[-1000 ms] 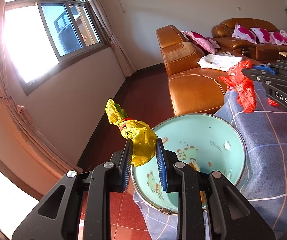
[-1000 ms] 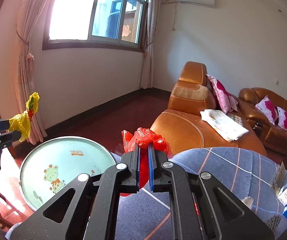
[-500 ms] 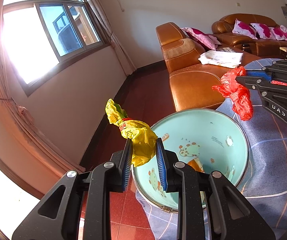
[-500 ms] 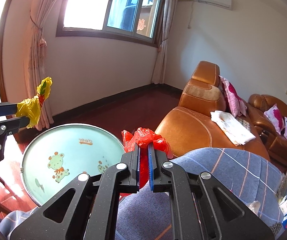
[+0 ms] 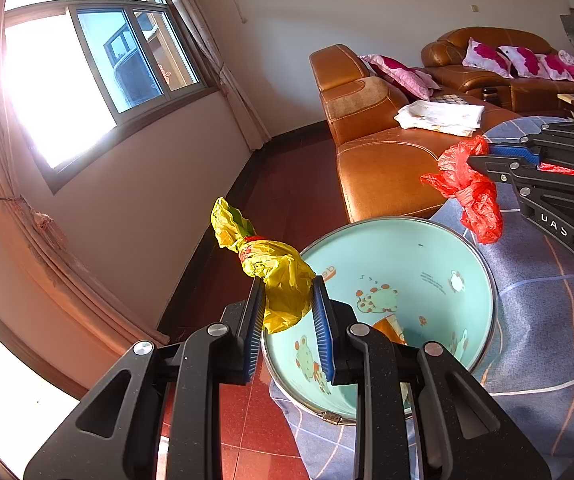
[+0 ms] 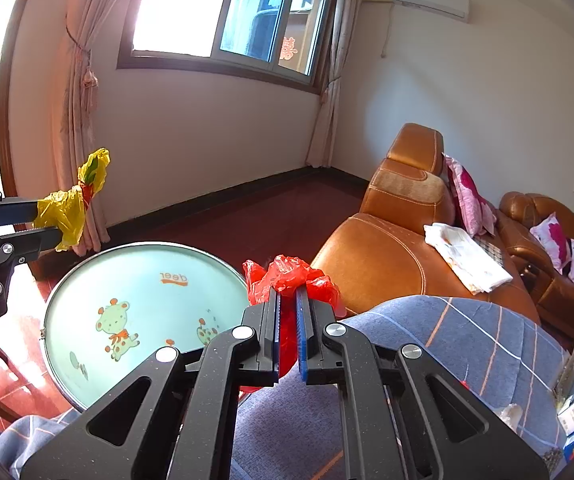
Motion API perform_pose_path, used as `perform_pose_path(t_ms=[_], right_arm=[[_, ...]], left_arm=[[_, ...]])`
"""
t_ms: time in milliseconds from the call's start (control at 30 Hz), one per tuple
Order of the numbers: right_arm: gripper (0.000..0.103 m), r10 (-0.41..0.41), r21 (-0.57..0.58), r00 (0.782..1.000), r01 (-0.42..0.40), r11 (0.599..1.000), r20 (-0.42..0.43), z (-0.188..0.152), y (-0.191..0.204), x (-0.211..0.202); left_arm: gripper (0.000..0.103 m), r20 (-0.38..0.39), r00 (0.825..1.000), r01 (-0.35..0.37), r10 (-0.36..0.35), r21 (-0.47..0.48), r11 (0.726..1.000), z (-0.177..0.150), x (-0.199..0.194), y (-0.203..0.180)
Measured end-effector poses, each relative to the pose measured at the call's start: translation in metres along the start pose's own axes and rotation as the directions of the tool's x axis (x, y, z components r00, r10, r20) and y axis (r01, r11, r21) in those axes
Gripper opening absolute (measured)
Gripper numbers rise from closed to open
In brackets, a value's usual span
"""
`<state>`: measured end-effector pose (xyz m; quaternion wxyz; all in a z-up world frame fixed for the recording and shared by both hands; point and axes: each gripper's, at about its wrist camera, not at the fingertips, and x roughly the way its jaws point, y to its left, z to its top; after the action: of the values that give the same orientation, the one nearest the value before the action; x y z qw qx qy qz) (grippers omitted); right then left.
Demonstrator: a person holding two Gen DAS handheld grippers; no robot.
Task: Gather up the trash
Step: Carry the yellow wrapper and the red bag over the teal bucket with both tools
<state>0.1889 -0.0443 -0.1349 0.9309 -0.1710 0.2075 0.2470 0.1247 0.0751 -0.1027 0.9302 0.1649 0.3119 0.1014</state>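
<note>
Both tools are loaded: the left tool (image 5: 289,316) is clamped on a knotted yellow plastic bag (image 5: 275,268), and the right tool (image 6: 287,332) is pinched nearly shut on a crumpled red plastic bag (image 6: 291,280). By size, the largest thing near them is the table under its blue checked cloth (image 6: 467,344), lying below and to the right of the right tool. Next is the pale green bin with cartoon animals (image 5: 403,276), its mouth open just ahead of and below the left tool and to the left of the right tool. The yellow bag hangs at the bin's near-left rim; the red bag hangs above the far-right rim, not yet over the opening. The step in hand looks like carrying trash to the bin. The next move probably calls for bringing each bag over the opening, then spreading the jaws so it falls inside. Counted: two tools, two bags, one bin, one table, with some orange scrap already inside the bin.
</note>
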Motion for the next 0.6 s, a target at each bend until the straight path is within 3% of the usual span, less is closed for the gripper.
perform_pose_path(t_ms=[300, 600], right_arm=[[0.007, 0.007, -0.013, 1.0, -0.007, 1.0, 0.002, 0.0001, 0.0059, -0.0009], [0.008, 0.049, -0.038, 0.999, -0.049, 0.998, -0.008, -0.0002, 0.0096, 0.0003]], left_arm=[[0.024, -0.003, 1.0, 0.008, -0.008, 0.002, 1.0, -0.0013, -0.0015, -0.0019], [0.028, 0.006, 0.998, 0.06, -0.06, 0.023, 0.998, -0.0043, -0.005, -0.004]])
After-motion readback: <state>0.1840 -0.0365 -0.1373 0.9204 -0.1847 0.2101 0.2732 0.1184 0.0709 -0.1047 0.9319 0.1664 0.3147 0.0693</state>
